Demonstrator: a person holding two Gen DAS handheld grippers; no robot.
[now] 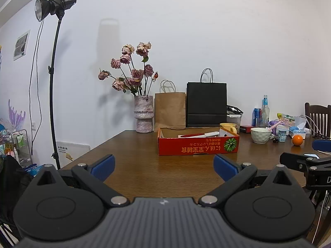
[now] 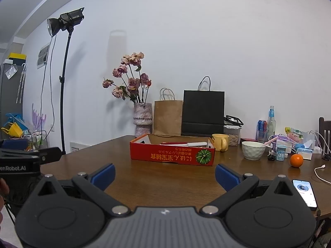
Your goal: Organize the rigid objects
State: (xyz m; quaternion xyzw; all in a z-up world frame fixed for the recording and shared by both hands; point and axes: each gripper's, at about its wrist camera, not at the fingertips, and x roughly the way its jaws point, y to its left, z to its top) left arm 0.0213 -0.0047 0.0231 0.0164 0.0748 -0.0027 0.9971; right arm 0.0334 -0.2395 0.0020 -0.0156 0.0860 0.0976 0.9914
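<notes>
Both the left tongs (image 1: 163,165) and right tongs (image 2: 164,174) hover spread wide and empty over the near bench (image 2: 165,177), likely staged to gather the loose yellow mug (image 2: 220,142), white bowl (image 2: 253,150) and orange (image 2: 296,160) at far right into the red box (image 2: 171,156) at centre.

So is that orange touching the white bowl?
Apart. The right wrist view shows bare table between the orange and the white bowl.
</notes>
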